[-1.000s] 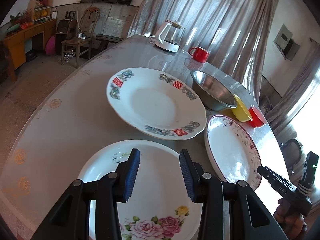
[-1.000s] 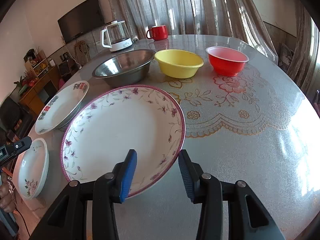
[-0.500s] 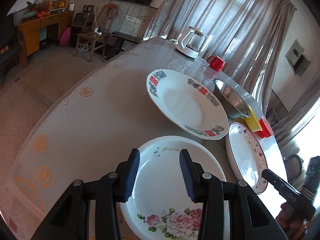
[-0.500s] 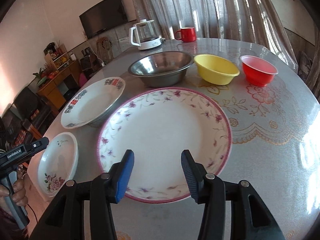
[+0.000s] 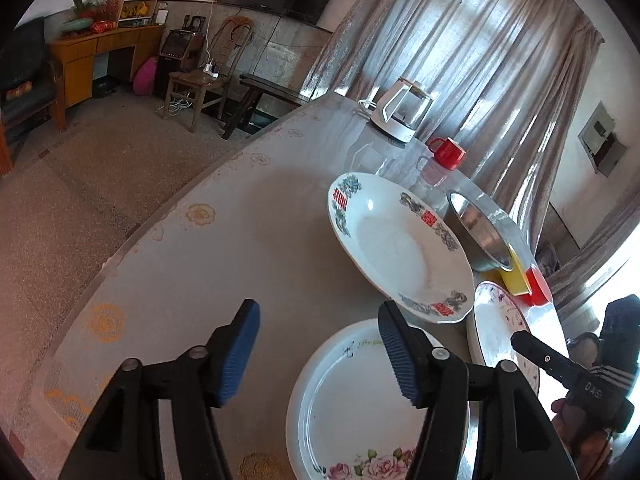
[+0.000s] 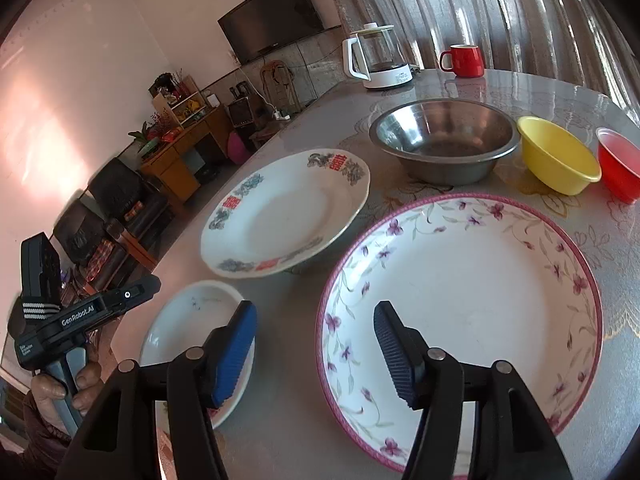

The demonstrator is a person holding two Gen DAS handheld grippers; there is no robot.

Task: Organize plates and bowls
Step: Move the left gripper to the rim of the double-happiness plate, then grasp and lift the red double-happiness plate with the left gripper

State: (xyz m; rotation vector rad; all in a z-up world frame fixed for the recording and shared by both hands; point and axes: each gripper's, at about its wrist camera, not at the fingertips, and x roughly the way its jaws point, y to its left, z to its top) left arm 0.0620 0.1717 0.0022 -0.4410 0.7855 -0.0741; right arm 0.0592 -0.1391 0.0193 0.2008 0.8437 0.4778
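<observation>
From the left wrist view, the left gripper [image 5: 318, 354] hangs above the desk [image 5: 224, 264] with its jaws spread wide and nothing between them. Its right blue pad sits over the far rim of the small rose plate [image 5: 360, 412], the left pad over bare desk. Beyond lies the large plate with red characters [image 5: 394, 242], then the steel bowl [image 5: 486, 236], with the yellow bowl [image 5: 514, 278] and red bowl [image 5: 538, 290] edge-on behind it. The purple-flowered plate [image 5: 494, 328] shows just right of the rose plate. A kettle [image 5: 402, 114] and red mug [image 5: 448, 152] stand at the far end.

Over to the right wrist view: the right gripper [image 6: 314, 350] is also wide open and empty, straddling the gap between the small rose plate [image 6: 188, 320] and the purple-flowered plate [image 6: 460, 300]. The red-character plate [image 6: 280, 212] looks to overlap the purple one's far-left rim. The steel bowl [image 6: 444, 140], yellow bowl [image 6: 556, 156] and red bowl [image 6: 620, 164] line up in a row, unstacked.

My read: nothing is sorted yet. Three plates lie separately, three bowls stand separately, so all stacking remains to be done.
</observation>
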